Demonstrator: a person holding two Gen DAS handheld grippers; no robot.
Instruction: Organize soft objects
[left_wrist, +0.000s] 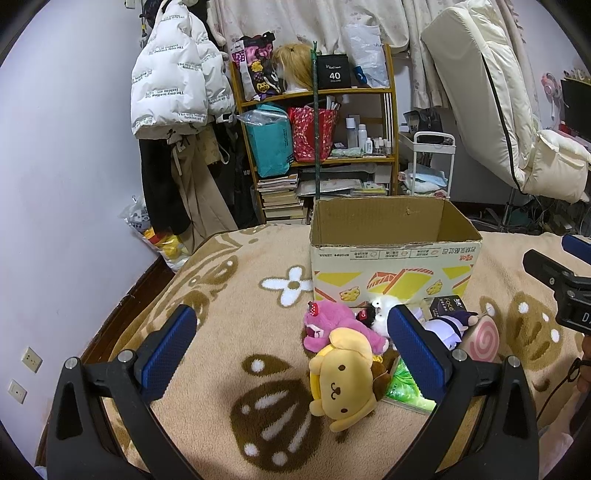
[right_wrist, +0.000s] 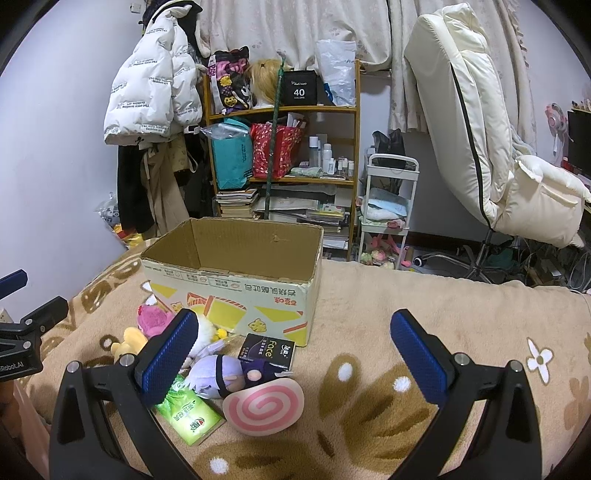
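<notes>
Left gripper (left_wrist: 291, 354) hangs wide open, empty, over the yellow dog plush (left_wrist: 343, 380) lying on the blanket (left_wrist: 207, 373) before the cardboard box (left_wrist: 391, 273). Right gripper (right_wrist: 295, 354) gapes empty too. Plush looks light and squashy; pinch its fat head.

One box (left_wrist: 391, 258), five plush toys (left_wrist: 345, 384).

Both views are evenly lit by soft indoor light and sharp in the centre. Fisheye distortion bends the edges, and the corners are black. Shadows on the blanket (left_wrist: 229, 280) are faint.
</notes>
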